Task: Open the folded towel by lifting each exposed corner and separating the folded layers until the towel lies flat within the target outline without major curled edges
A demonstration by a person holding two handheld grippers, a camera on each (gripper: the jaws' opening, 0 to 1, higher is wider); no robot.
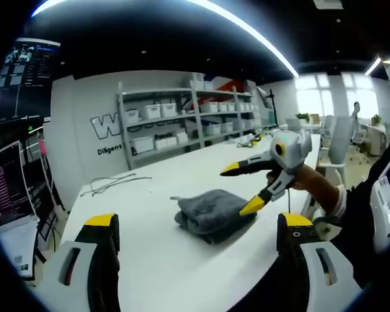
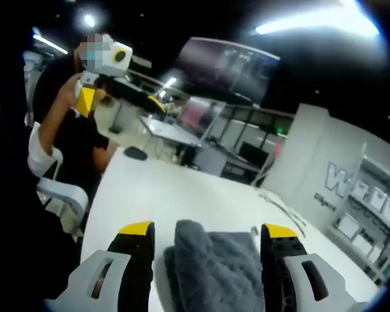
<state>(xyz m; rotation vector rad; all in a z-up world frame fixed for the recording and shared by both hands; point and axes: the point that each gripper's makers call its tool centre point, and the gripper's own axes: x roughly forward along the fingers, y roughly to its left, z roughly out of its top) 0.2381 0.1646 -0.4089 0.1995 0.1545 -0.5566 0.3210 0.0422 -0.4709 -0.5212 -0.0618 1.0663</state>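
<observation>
A folded grey towel (image 1: 213,212) lies on the white table (image 1: 156,195), a little right of centre in the left gripper view. My left gripper (image 1: 199,222) is held back from it above the near edge, jaws wide open and holding nothing. My right gripper (image 1: 242,188) comes in from the right, open, its lower yellow tip at the towel's right edge and its upper tip above the towel. In the right gripper view the towel (image 2: 211,260) fills the gap between the open right gripper's (image 2: 208,231) jaws. The left gripper (image 2: 121,103) is at upper left, held by a person.
Loose cables (image 1: 110,184) lie on the far left of the table. Shelves with white bins (image 1: 182,120) stand behind it, and monitors (image 1: 13,175) at the left. A dark mouse (image 2: 135,153) sits at the table's far end, near a white chair (image 2: 62,192).
</observation>
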